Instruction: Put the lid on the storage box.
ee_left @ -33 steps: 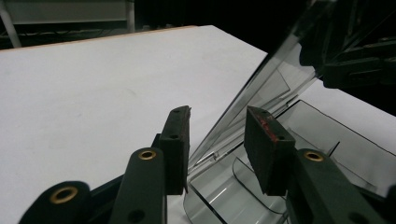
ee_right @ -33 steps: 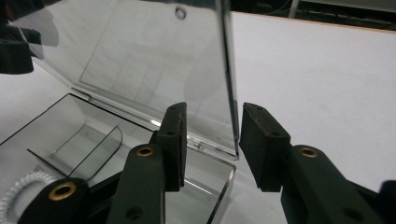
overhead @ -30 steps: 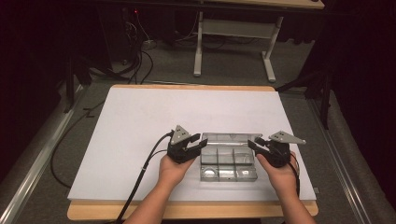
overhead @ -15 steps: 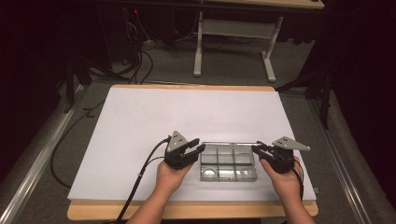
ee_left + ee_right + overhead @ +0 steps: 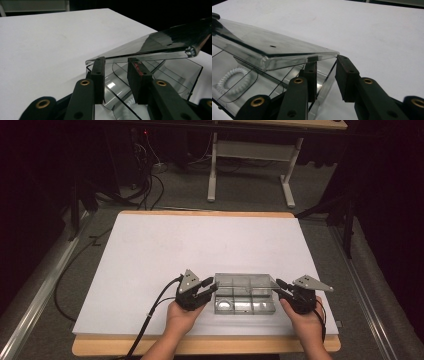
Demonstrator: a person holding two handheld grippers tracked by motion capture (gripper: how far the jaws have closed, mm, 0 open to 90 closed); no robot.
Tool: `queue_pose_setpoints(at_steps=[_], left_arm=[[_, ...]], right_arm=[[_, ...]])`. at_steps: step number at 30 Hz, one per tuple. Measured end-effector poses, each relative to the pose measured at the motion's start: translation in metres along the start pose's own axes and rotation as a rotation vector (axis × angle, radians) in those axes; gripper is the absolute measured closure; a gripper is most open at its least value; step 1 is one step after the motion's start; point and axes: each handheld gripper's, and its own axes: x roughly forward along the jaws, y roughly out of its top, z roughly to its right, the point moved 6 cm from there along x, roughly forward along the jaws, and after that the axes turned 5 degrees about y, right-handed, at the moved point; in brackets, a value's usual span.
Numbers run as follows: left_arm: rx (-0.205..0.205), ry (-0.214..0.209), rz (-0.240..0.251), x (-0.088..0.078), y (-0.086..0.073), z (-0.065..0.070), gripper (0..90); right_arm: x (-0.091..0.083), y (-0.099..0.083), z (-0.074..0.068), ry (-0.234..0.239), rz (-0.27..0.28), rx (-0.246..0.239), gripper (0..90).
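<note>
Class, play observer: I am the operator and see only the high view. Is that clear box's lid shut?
Observer: No, the lid is tilted up above the clear compartment box.
Operator: Is anything inside?
Observer: A white coiled hair tie lies in one compartment.
Operator: Is the right claw gripping?
Observer: The right claw, whose jaws have just been closing, straddles the box's end wall. A gap remains at the outer jaw.

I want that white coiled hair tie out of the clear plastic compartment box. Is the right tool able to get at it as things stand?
Probably not. The right tool straddles the clear plastic compartment box's end wall, its jaws just closing there, and the half-raised clear lid overhangs the white coiled hair tie.
</note>
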Motion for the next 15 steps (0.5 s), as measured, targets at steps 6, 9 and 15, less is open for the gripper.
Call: queue_pose_setpoints(at_steps=[6, 9, 15], left_arm=[[0.02, 0.006, -0.013, -0.001, -0.01, 0.002, 68.4], [0.019, 0.009, -0.02, -0.001, -0.015, 0.002, 68.9], [0.029, 0.019, -0.016, -0.002, -0.019, 0.003, 69.1]], right_arm=[[0.002, -0.01, 0.001, -0.022, -0.007, 0.002, 69.1], [0.002, -0.013, 0.001, -0.027, -0.013, -0.001, 68.9], [0.002, -0.018, 0.0, -0.045, -0.008, -0.006, 68.9]])
